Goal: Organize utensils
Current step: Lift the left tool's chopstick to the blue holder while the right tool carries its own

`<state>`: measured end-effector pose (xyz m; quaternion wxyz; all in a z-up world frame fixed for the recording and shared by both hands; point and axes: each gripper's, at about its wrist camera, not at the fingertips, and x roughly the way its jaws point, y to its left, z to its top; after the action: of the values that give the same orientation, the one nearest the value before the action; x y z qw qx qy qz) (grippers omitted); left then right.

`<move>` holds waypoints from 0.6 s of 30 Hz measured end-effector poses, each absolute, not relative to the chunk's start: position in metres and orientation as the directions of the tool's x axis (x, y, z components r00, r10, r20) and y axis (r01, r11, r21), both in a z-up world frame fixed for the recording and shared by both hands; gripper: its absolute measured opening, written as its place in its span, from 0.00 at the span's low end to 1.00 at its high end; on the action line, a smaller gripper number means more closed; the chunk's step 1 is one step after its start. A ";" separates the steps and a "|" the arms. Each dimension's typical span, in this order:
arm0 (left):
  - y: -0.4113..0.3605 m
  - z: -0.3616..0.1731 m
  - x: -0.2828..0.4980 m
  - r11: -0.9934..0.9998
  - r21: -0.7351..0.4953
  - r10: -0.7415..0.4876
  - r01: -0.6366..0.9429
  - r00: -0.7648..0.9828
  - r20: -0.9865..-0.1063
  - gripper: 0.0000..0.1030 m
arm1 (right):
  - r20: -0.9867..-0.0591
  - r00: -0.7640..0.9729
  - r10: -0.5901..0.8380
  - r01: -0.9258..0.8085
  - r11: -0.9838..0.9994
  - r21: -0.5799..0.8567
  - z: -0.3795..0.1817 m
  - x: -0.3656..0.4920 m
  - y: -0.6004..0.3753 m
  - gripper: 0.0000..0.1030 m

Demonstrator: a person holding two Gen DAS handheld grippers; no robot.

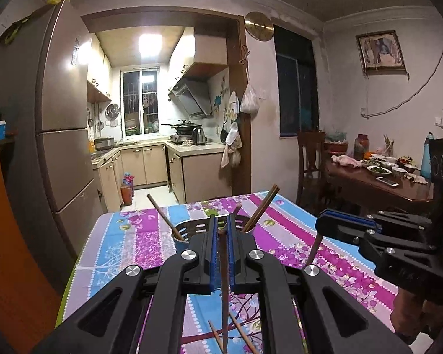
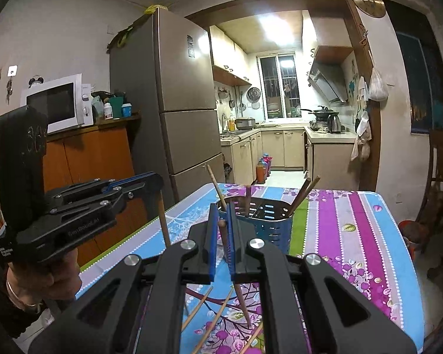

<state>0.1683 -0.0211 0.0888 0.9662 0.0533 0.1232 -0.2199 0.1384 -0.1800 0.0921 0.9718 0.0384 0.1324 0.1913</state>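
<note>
A blue slotted utensil holder (image 2: 270, 225) stands on the table with several brown chopsticks (image 2: 304, 193) leaning in it. In the left wrist view the holder (image 1: 180, 237) sits just behind my left gripper (image 1: 220, 219), which is shut on one chopstick (image 1: 224, 289) hanging down above the cloth. My right gripper (image 2: 221, 208) is shut on another chopstick (image 2: 242, 298), held a little short of the holder. Each view shows the other gripper off to the side: the right gripper (image 1: 323, 221) and the left gripper (image 2: 156, 181). Loose chopsticks (image 2: 205, 303) lie on the cloth below.
The table (image 2: 354, 221) wears a striped floral cloth. A fridge (image 2: 180, 112) and an orange cabinet (image 2: 97, 159) with a microwave (image 2: 54, 104) stand left of it. A dining table (image 1: 378, 185) with dishes and a chair (image 1: 311, 162) stand to the right. The kitchen doorway lies beyond.
</note>
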 end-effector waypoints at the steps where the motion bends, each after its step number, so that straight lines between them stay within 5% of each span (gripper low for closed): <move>1: -0.022 0.091 0.167 0.897 0.051 -0.414 0.440 0.873 -0.258 0.07 | -0.241 0.892 0.382 -0.361 0.924 0.125 0.093 0.138 -0.180 0.04; 18: -0.021 0.136 0.151 0.890 0.058 -0.437 0.453 0.882 -0.174 0.07 | -0.191 0.901 0.390 -0.374 0.920 0.115 0.127 0.130 -0.180 0.04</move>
<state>0.1513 -0.0210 0.1358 0.9689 0.0485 0.0784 -0.2297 0.1300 -0.1799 0.1273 0.9741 0.0376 0.1057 0.1962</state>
